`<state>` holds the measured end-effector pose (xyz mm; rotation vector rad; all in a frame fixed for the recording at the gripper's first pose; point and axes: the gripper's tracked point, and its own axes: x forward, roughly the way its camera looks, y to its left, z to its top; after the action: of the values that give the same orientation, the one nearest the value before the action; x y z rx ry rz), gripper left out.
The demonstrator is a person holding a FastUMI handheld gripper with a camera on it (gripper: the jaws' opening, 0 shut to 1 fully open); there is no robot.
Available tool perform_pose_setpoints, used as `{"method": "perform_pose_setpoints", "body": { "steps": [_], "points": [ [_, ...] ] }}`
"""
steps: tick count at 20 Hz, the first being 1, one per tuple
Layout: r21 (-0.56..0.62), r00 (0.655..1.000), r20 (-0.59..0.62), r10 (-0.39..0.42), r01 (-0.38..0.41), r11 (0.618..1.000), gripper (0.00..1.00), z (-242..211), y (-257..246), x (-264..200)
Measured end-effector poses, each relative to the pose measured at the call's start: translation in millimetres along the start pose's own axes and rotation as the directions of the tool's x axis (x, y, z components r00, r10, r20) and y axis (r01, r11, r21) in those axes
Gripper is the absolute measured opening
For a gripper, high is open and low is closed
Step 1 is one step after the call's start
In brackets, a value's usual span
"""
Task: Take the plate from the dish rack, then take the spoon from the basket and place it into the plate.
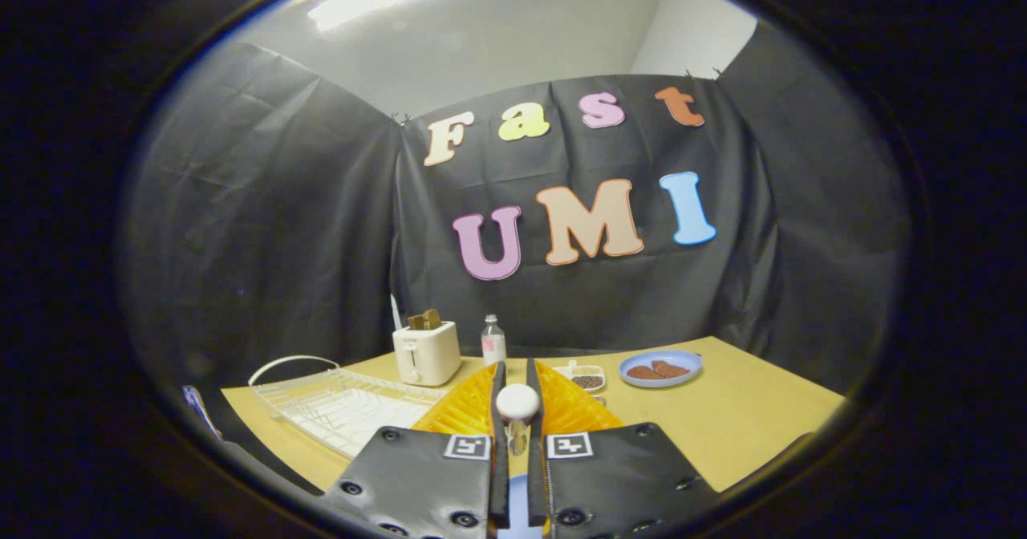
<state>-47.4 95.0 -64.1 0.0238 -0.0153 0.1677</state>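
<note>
A: Gripper view: what do the tongs hold?
B: Nearly together, both fingers pinch a white-ended spoon above an orange basket.
A: And around them?
B: A tan table. White dish rack left; toaster and bottle beyond; blue plate ahead right. Black cloth walls, pale ceiling.

text: none legible | bottle label: too small to read
</note>
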Motion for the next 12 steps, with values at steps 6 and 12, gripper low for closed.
{"method": "perform_pose_setpoints", "body": {
  "steps": [6,12],
  "points": [
    [-0.041,0.996,-0.017,-0.091,0.09,0.995,0.11,-29,-8,-22],
    [-0.058,0.984,-0.138,-0.116,0.108,0.992,0.11,-75,-17,-17]
  ]
}}
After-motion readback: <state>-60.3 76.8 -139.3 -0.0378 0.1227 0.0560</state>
